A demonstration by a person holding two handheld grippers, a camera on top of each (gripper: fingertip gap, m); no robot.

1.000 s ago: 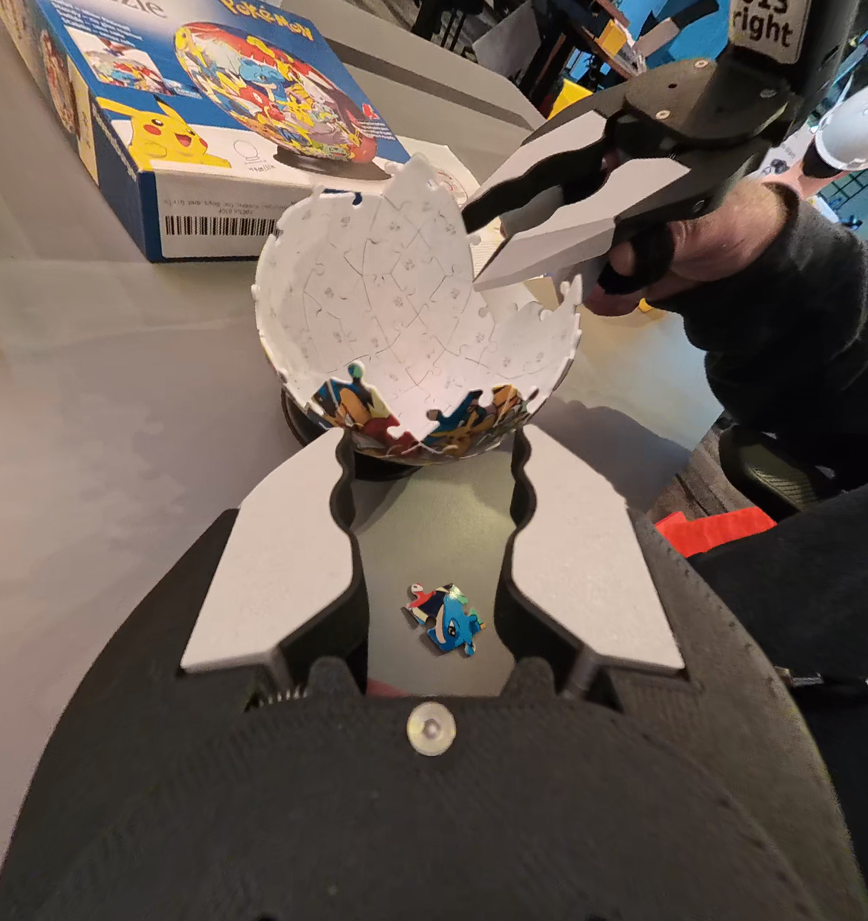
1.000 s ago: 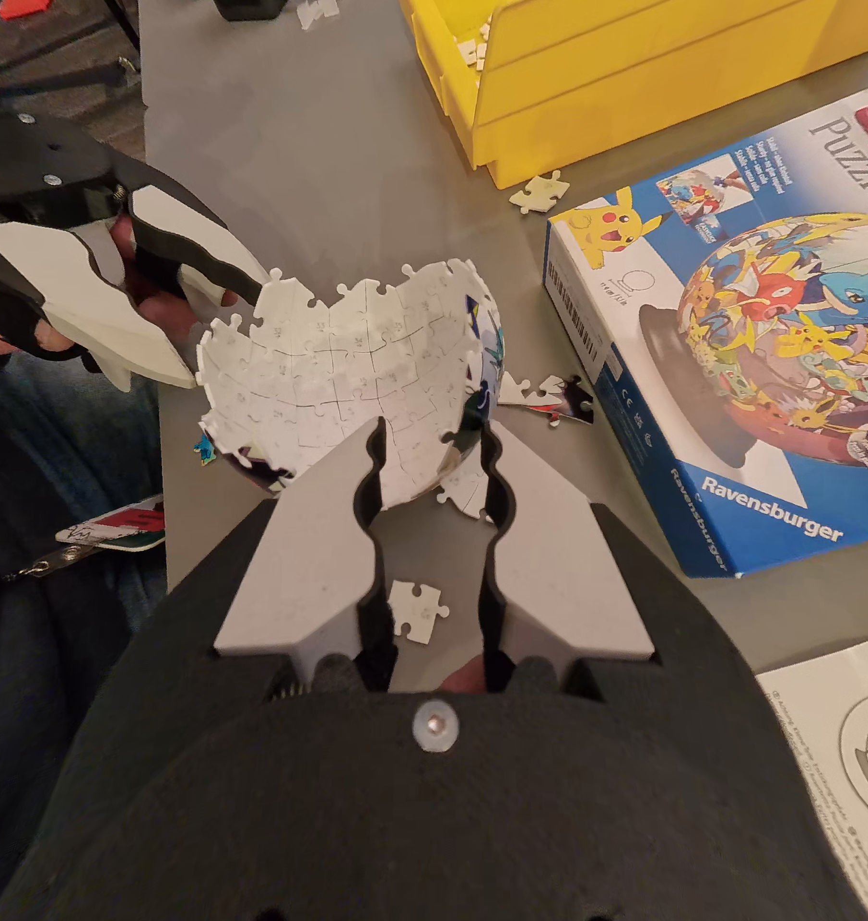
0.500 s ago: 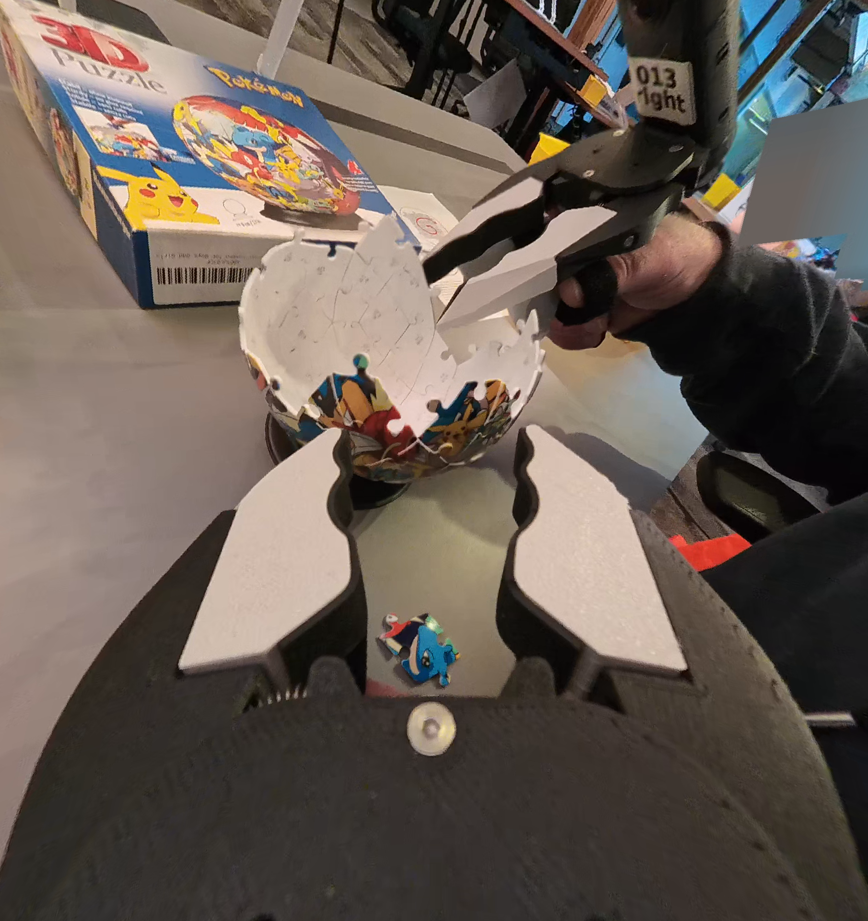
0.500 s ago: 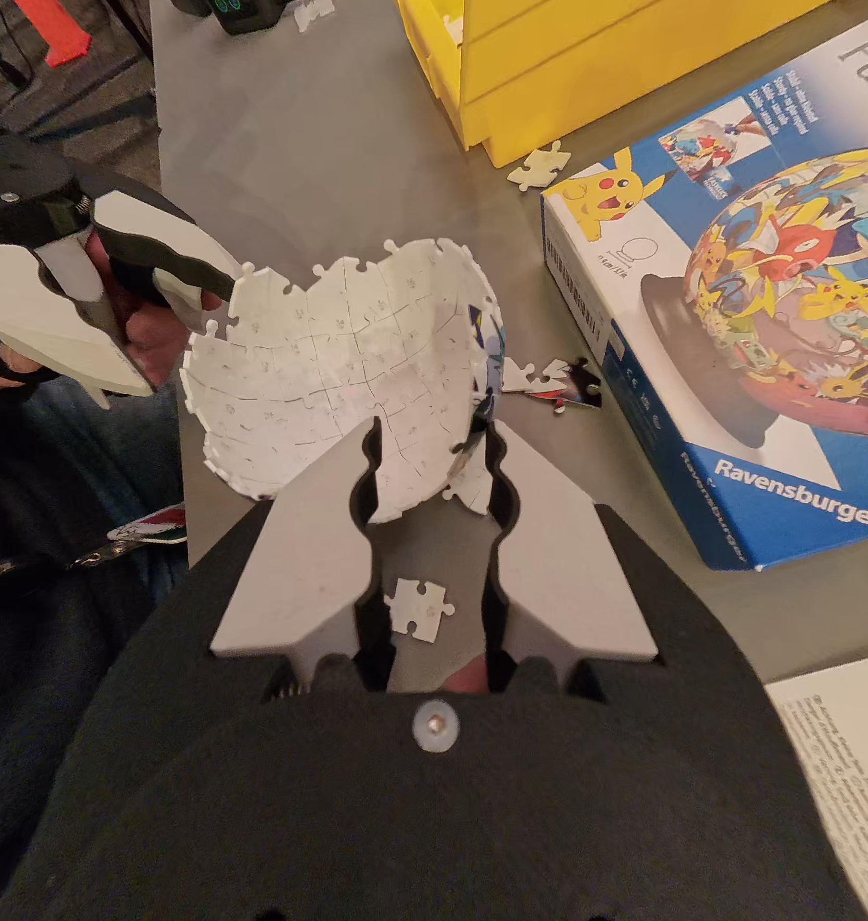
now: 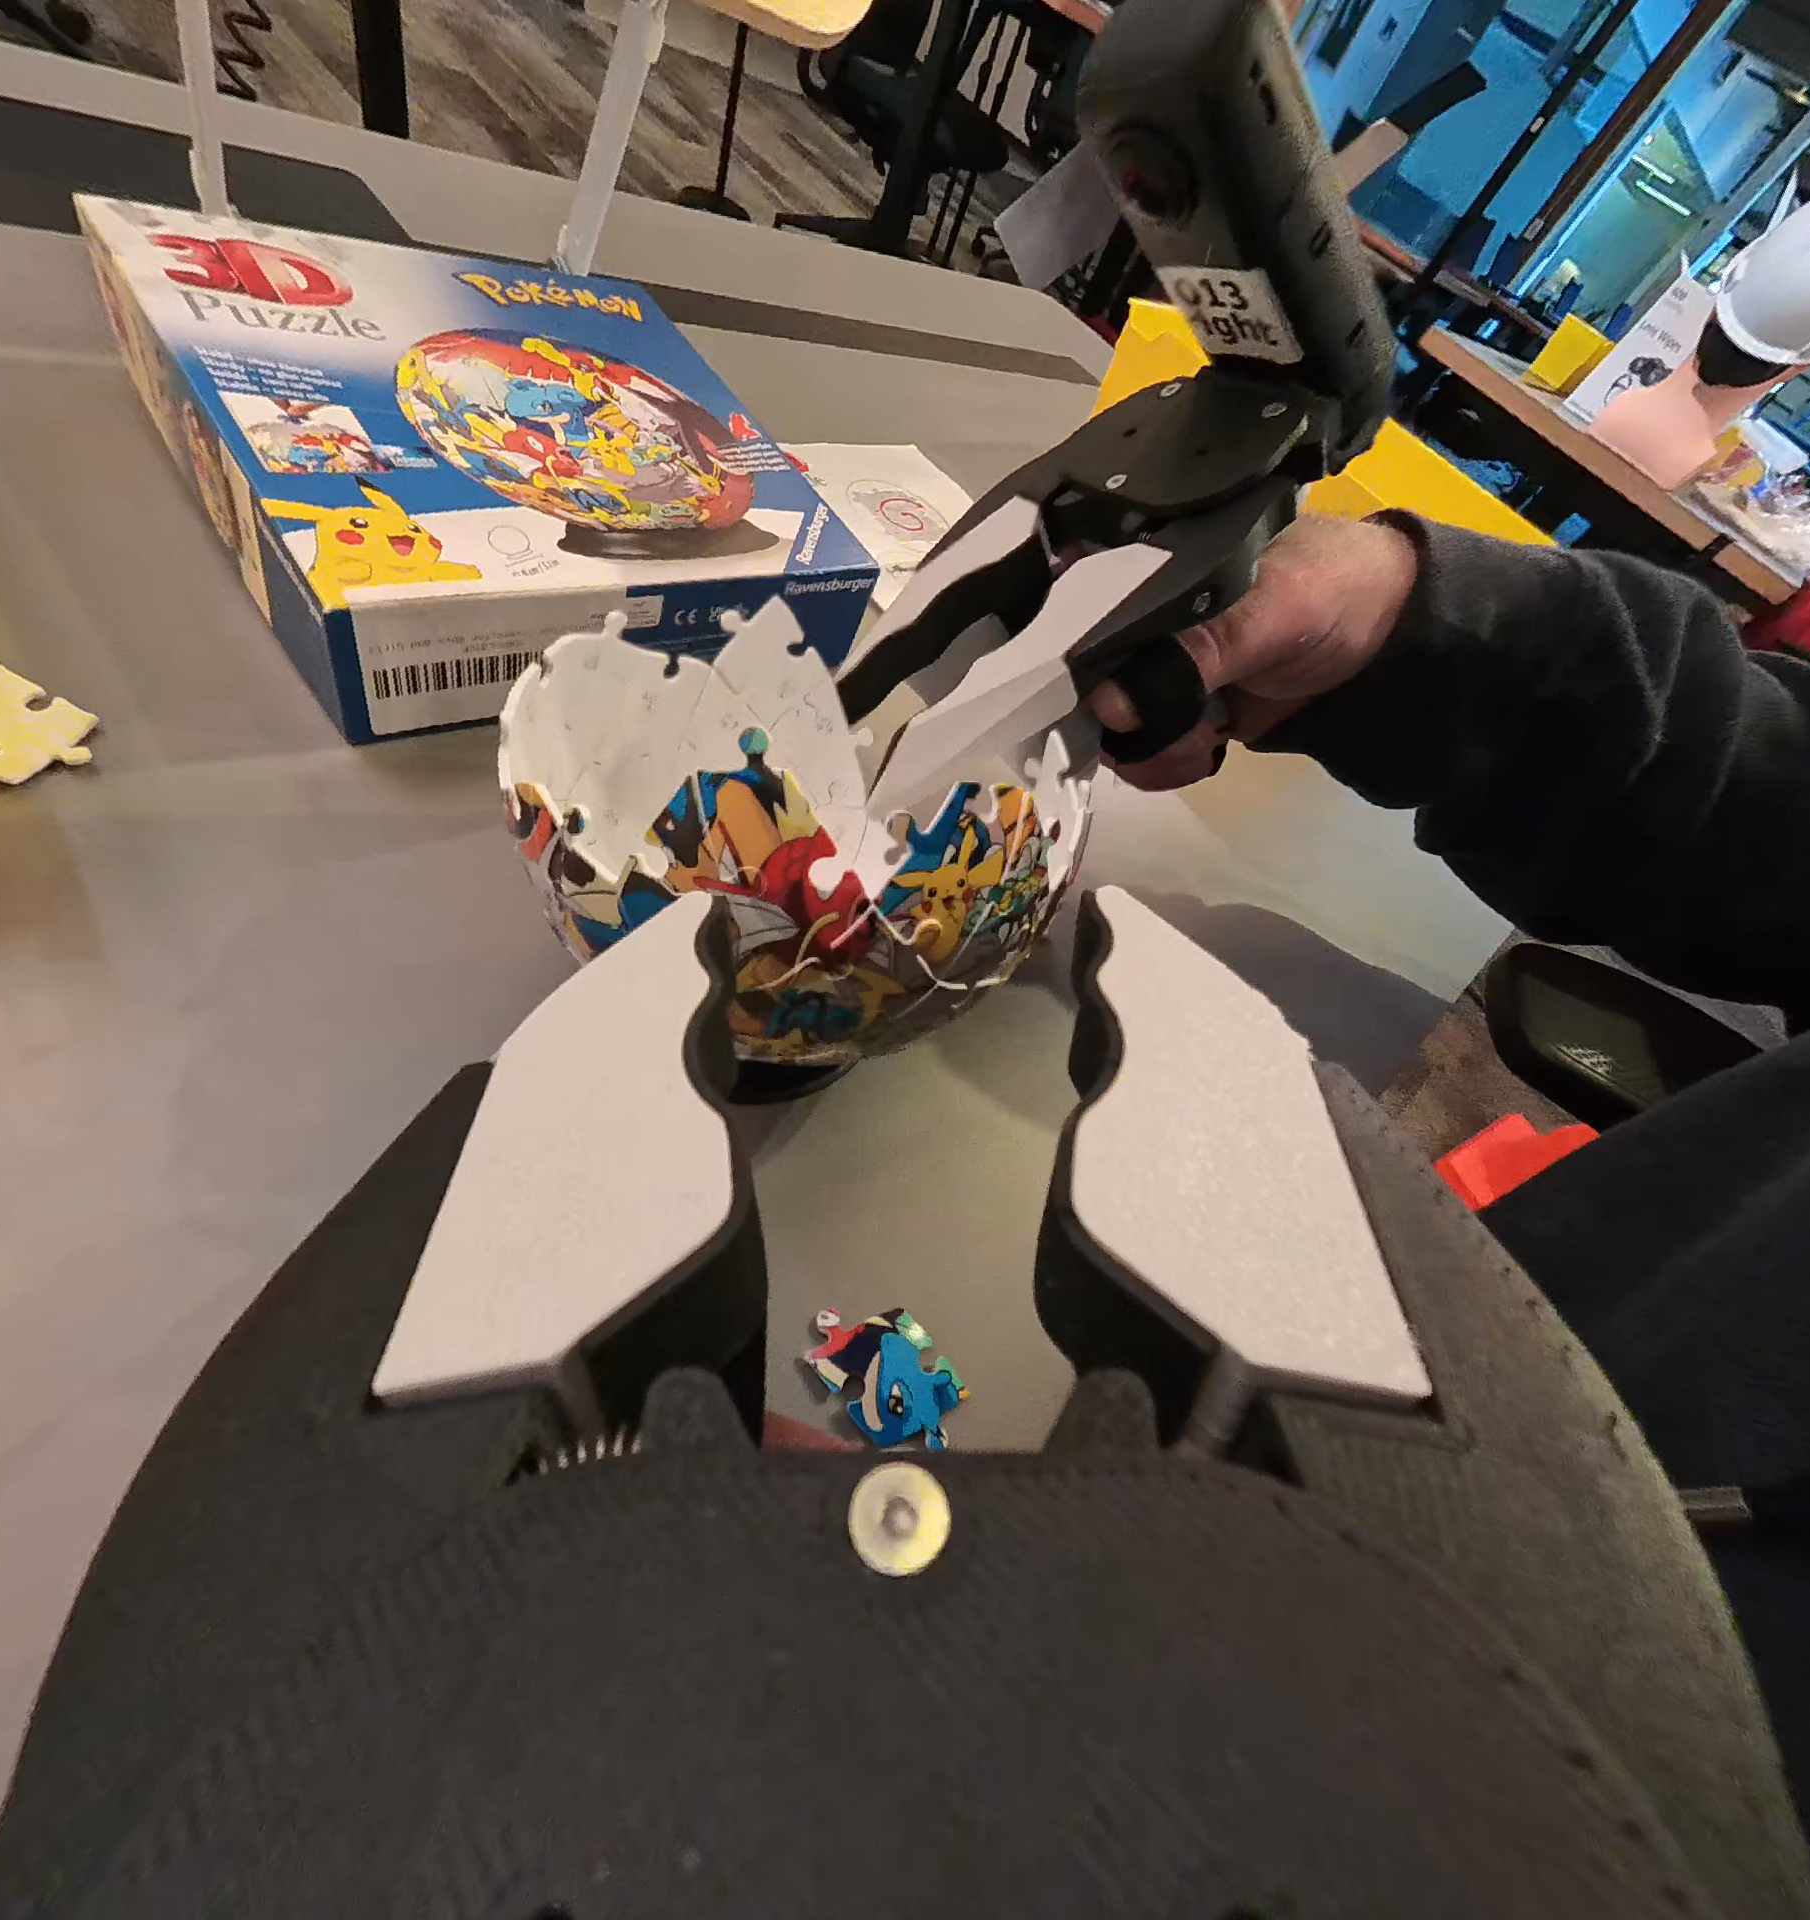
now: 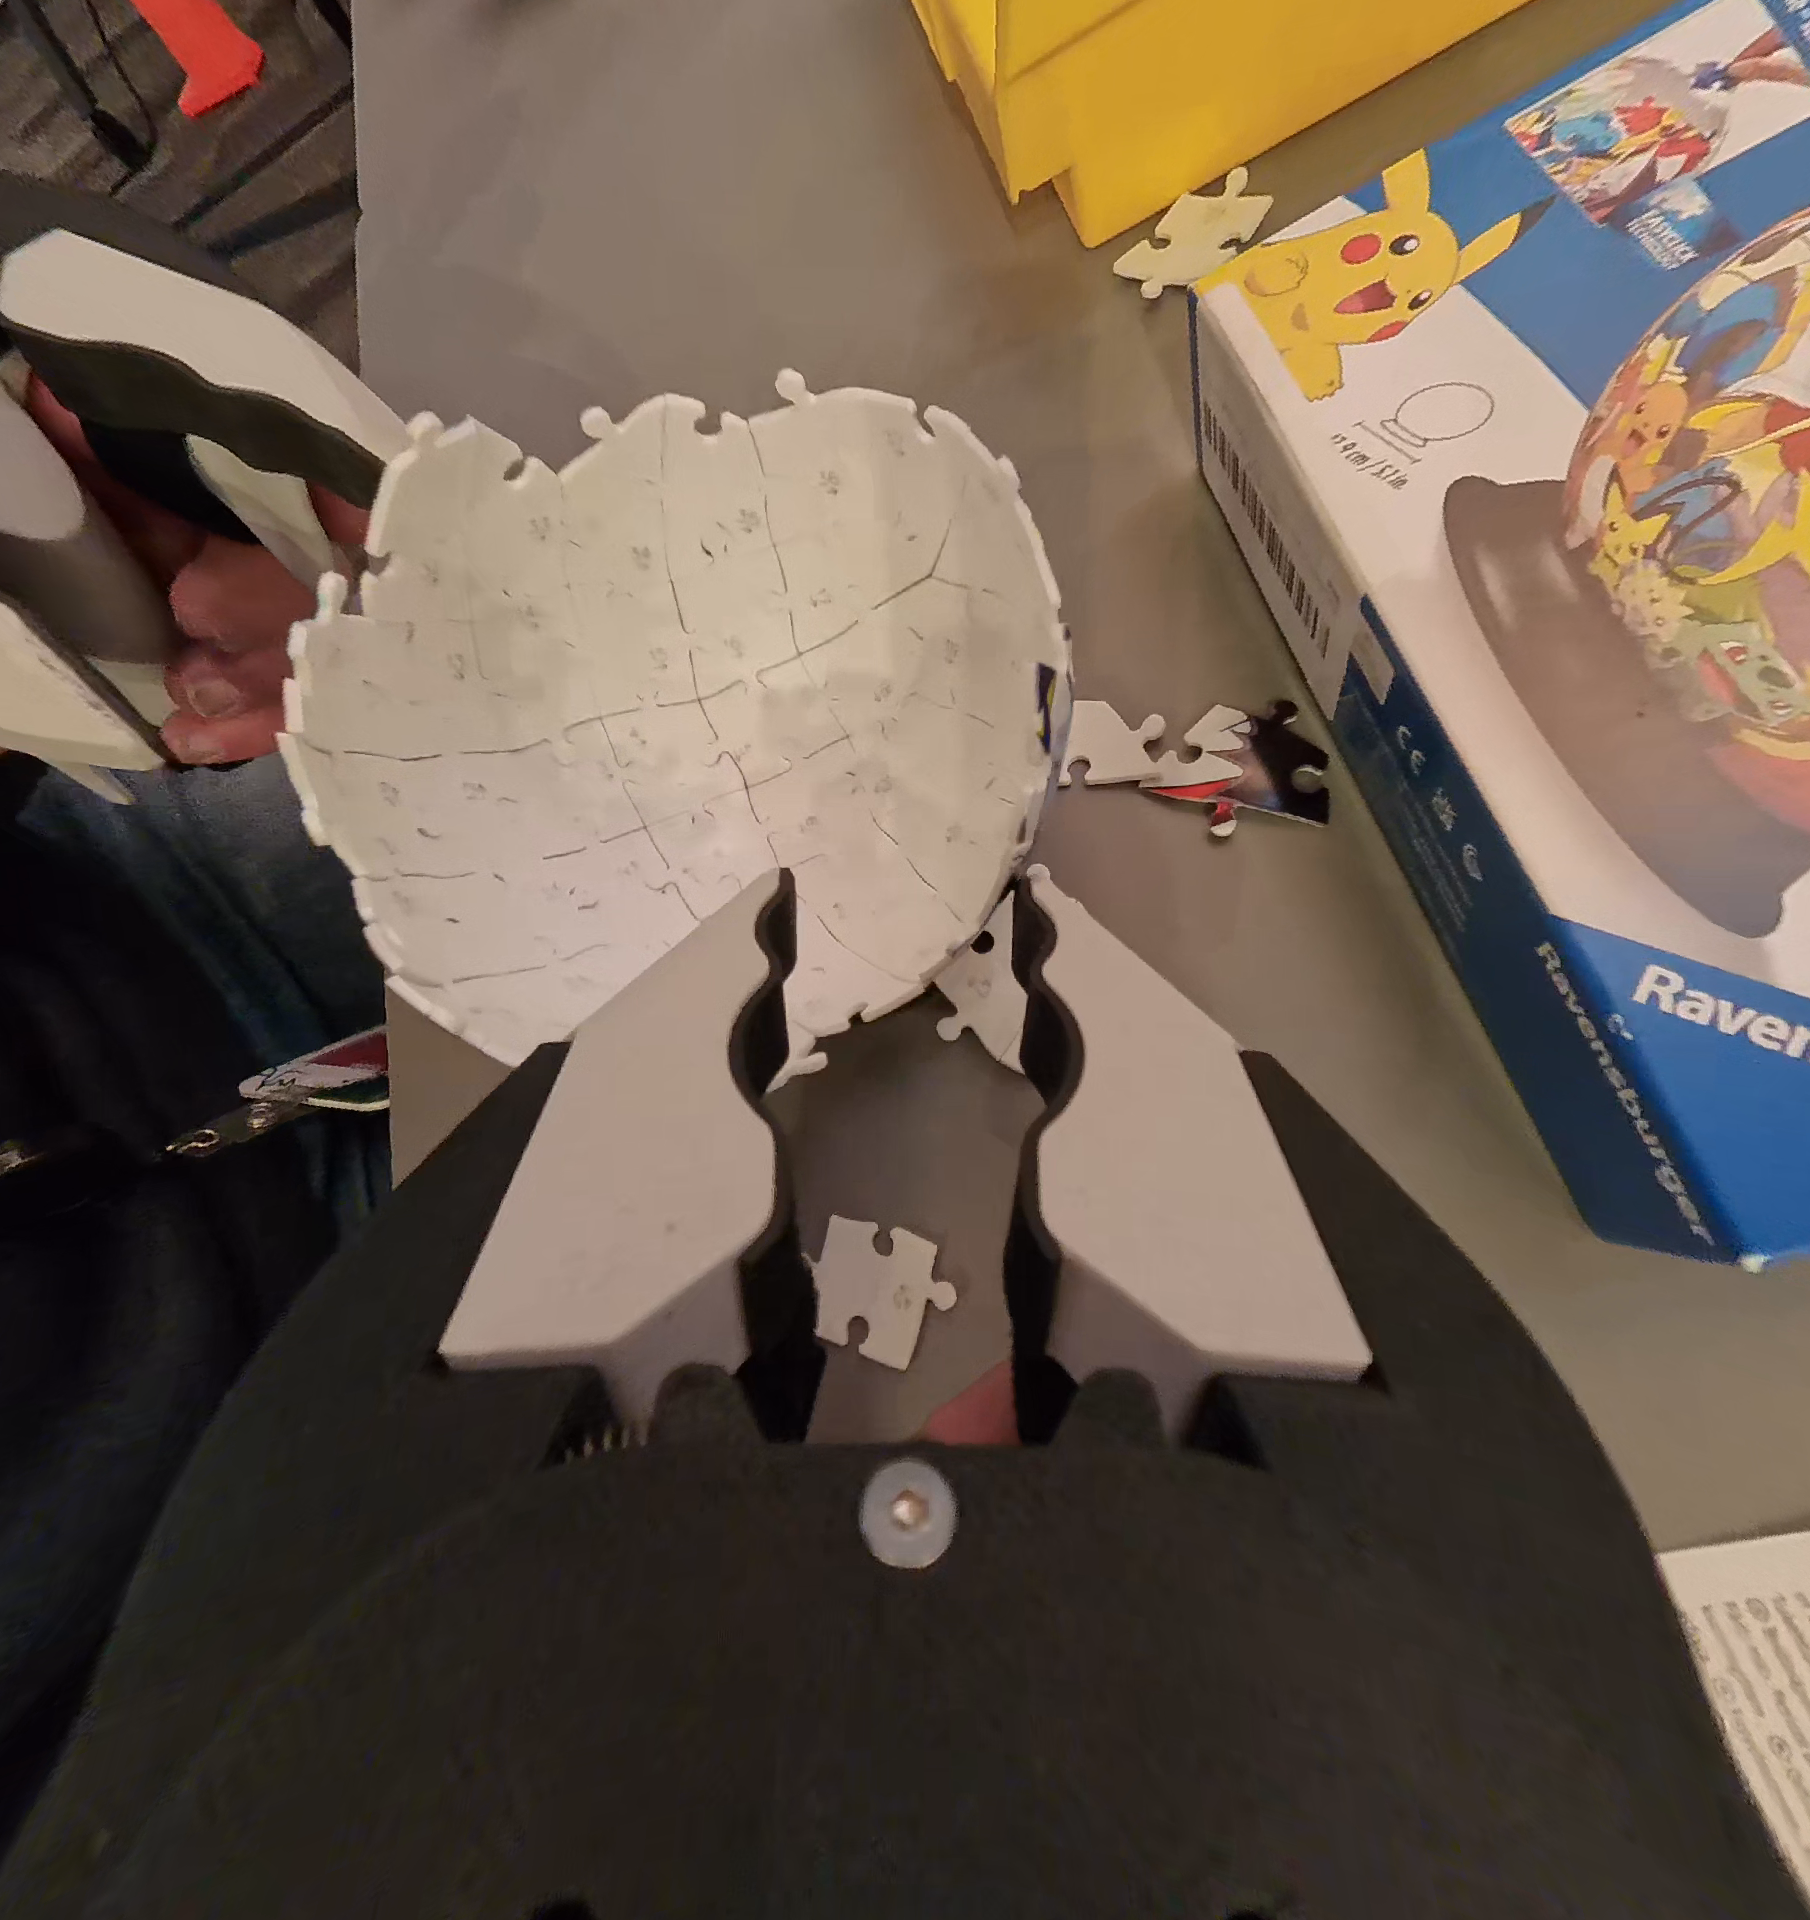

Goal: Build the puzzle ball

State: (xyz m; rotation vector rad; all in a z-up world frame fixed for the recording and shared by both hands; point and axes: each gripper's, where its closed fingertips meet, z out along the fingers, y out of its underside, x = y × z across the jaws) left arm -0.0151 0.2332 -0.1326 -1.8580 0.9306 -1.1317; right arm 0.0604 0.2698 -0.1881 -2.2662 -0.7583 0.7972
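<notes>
**Sitting half built, the puzzle ball is waiting between two empty grippers**

Sitting on a dark round stand on the grey table (image 5: 205,987), the puzzle ball (image 5: 807,862) is showing as an open bowl: bright cartoon print outside, plain white inside, with a jagged rim of tabs and notches. It is looking light and thin-walled, stiff only where pieces are locking together, so a squeeze across the rim is likely to pop seams. Judging from this, a safer hold is a gentle steadying touch low on the printed shell, near the stand.

Reaching from the far side, the right gripper (image 5: 880,717) is pointing its tips down at the rim, jaws parted and holding nothing; whether a tip is touching the rim cannot be told. Facing the near side, the left gripper (image 5: 896,925) is sitting just beside the ball, jaws spread wide and empty.

Lying loose on the table are a blue printed piece (image 5: 888,1377) under the left gripper, a white face-down piece (image 6: 875,1304) under the right gripper, and a dark piece (image 6: 1244,774) beside the ball. Farther out, the blue puzzle box (image 5: 444,468) is lying flat, with a yellow bin (image 6: 1244,73) beyond.
</notes>
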